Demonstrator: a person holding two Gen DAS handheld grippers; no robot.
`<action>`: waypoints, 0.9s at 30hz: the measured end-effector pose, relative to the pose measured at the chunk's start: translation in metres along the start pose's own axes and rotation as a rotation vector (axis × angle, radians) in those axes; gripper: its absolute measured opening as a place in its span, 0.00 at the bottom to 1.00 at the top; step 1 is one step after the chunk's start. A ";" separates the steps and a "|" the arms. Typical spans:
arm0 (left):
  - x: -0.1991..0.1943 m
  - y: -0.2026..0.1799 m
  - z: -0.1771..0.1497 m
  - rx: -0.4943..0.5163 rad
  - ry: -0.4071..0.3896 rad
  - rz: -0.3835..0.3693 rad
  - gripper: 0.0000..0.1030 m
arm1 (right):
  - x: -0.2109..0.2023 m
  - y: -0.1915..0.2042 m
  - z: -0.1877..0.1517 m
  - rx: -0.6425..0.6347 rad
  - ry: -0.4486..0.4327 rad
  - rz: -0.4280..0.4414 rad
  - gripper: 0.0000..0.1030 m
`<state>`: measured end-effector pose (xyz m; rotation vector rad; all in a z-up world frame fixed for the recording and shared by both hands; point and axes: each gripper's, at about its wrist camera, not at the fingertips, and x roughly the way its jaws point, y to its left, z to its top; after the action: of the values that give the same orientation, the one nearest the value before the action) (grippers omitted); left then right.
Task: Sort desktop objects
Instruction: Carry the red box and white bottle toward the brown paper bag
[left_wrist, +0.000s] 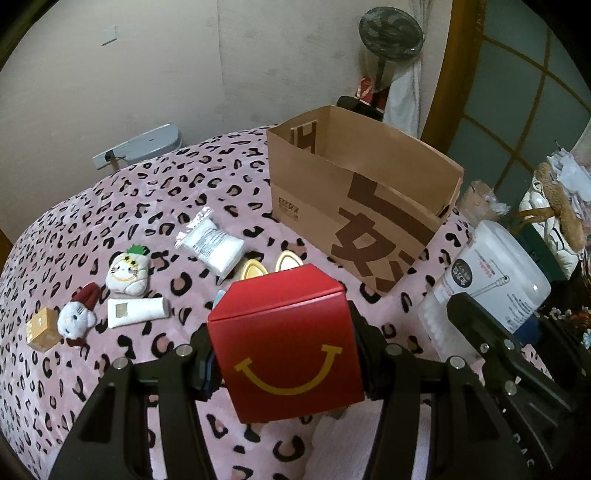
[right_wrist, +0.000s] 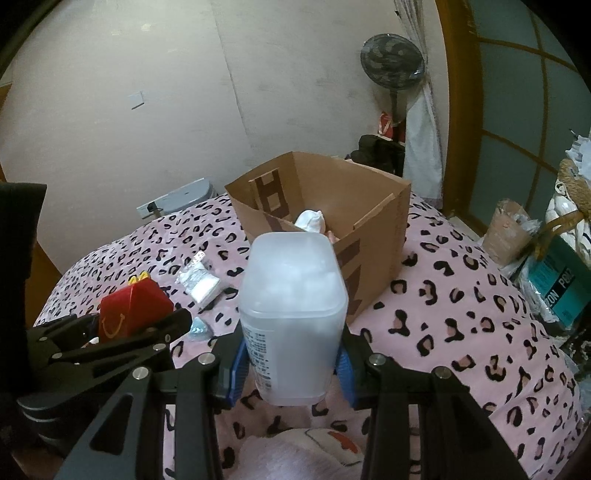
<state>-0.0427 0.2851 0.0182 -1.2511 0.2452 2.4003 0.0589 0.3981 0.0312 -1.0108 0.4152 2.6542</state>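
Observation:
My left gripper (left_wrist: 286, 360) is shut on a red meal box (left_wrist: 288, 343) with a yellow smile and yellow handles, held above the pink leopard-print cover. My right gripper (right_wrist: 291, 363) is shut on a translucent plastic container (right_wrist: 293, 314) with a printed label, its blue pads pressing both sides. An open brown cardboard box (left_wrist: 354, 206) stands ahead of both grippers; in the right wrist view the cardboard box (right_wrist: 373, 218) holds a white item. In the right wrist view the left gripper (right_wrist: 133, 328) with the red meal box (right_wrist: 135, 306) shows at the left.
On the cover lie a white sachet (left_wrist: 210, 245), a round white plush (left_wrist: 127, 271), a cat plush with a red bow (left_wrist: 77, 317), a white tube (left_wrist: 138, 312) and a small tan box (left_wrist: 42, 328). Bags (right_wrist: 554, 266) crowd the right edge. A fan (right_wrist: 392, 62) stands behind.

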 end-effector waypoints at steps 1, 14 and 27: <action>0.001 -0.001 0.002 0.001 0.000 -0.003 0.55 | 0.000 -0.001 0.001 0.001 -0.002 -0.003 0.39; 0.008 -0.013 0.036 0.032 -0.022 -0.045 0.55 | 0.005 -0.012 0.025 0.014 -0.018 -0.042 0.39; 0.015 -0.030 0.064 0.067 -0.013 -0.115 0.55 | 0.006 -0.020 0.039 0.017 -0.030 -0.063 0.39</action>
<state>-0.0849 0.3385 0.0441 -1.1864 0.2409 2.2826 0.0379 0.4315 0.0512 -0.9622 0.3921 2.6025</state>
